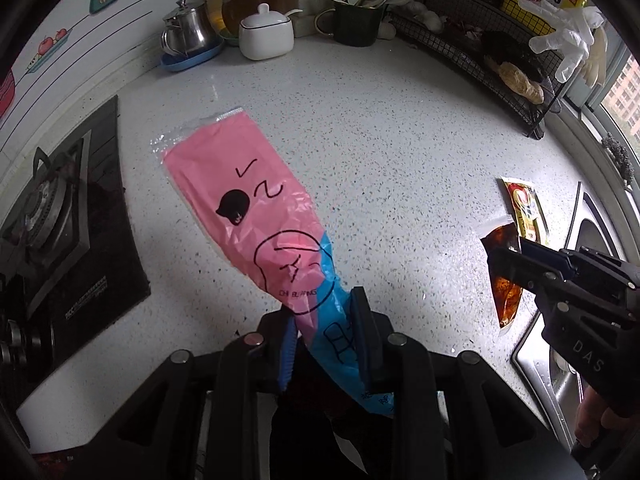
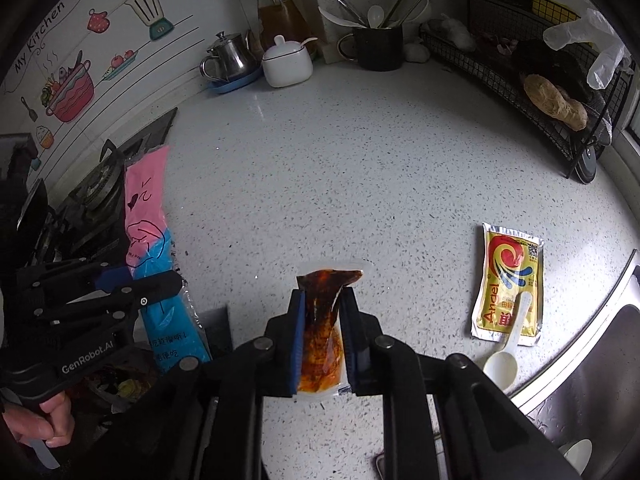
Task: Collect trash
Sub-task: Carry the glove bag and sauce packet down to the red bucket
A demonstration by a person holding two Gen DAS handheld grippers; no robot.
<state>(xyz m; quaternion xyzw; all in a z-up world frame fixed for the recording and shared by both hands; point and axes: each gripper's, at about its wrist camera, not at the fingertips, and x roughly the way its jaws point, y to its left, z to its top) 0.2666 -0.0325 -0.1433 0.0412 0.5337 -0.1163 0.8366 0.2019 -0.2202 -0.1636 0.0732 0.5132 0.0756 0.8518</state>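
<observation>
Two grippers we see, both loaded | left gripper (image 1: 326, 334) clamps pink-and-blue snack wrapper (image 1: 256, 216), which points toward 11 o'clock over speckled countertop (image 1: 400, 152) | right gripper (image 2: 322, 336) clamps brown sauce packet (image 2: 322, 332) | yellow Angel sachet (image 2: 508, 284) at 3 o'clock, white plastic spoon (image 2: 506, 354) resting on it

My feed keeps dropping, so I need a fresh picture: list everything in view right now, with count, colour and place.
pink-and-blue wrapper: 1, pink and blue, held above the counter beside the stove
sauce packet: 1, clear with dark red-brown sauce, held over the counter
yellow sachet: 1, yellow and red, flat on the counter near the sink
plastic spoon: 1, white, overlapping the yellow sachet's lower edge
steel teapot: 1, silver, back wall on a blue dish
sugar bowl: 1, white, beside the steel teapot
utensil mug: 1, dark, back corner
left claw: shut on the pink-and-blue wrapper
right claw: shut on the sauce packet
</observation>
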